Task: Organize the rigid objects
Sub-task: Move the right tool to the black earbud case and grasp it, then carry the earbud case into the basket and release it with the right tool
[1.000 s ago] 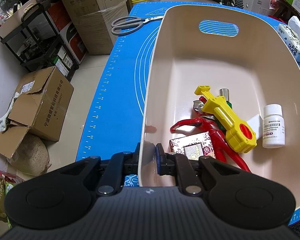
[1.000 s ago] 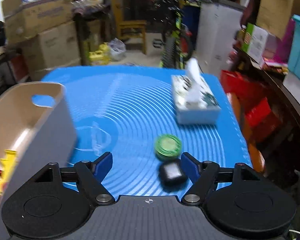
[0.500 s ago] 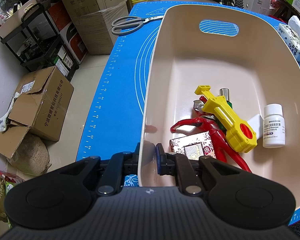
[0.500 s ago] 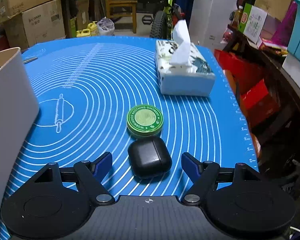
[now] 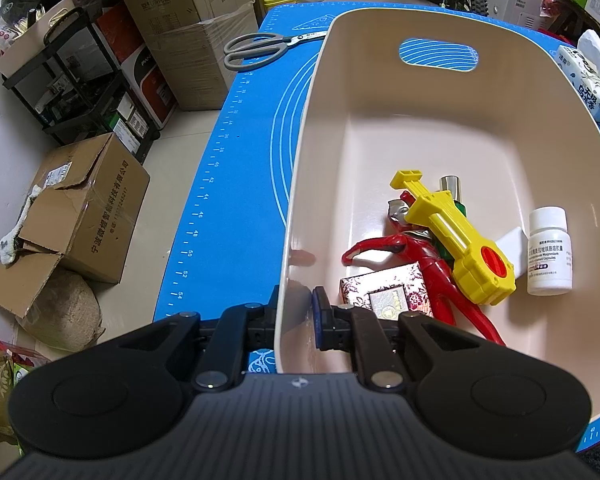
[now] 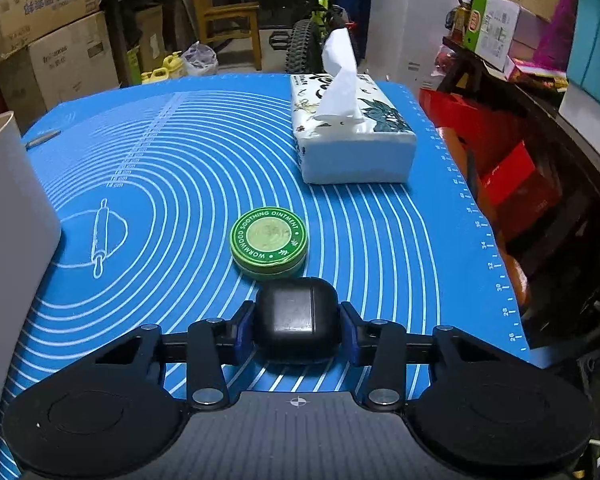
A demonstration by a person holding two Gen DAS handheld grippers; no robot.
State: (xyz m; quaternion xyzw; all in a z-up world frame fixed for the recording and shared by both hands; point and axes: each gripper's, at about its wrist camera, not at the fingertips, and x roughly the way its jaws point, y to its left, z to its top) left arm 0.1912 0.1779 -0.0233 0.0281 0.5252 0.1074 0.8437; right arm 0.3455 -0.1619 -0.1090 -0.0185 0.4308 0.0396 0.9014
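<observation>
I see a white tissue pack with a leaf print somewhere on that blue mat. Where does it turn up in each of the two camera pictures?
Left wrist view: the white tissue pack with a leaf print sits at the far right edge, partly cut off, beyond the cream plastic bin.
Right wrist view: it lies upper centre-right, behind the round green ointment tin.
Shared landmark: the cream plastic bin, whose wall shows at the left edge of the right wrist view.

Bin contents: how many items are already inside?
5 visible in the bin: yellow toy, red figure, patterned box, white pill bottle, metal-capped green item, mostly hidden. More may lie underneath.
</observation>
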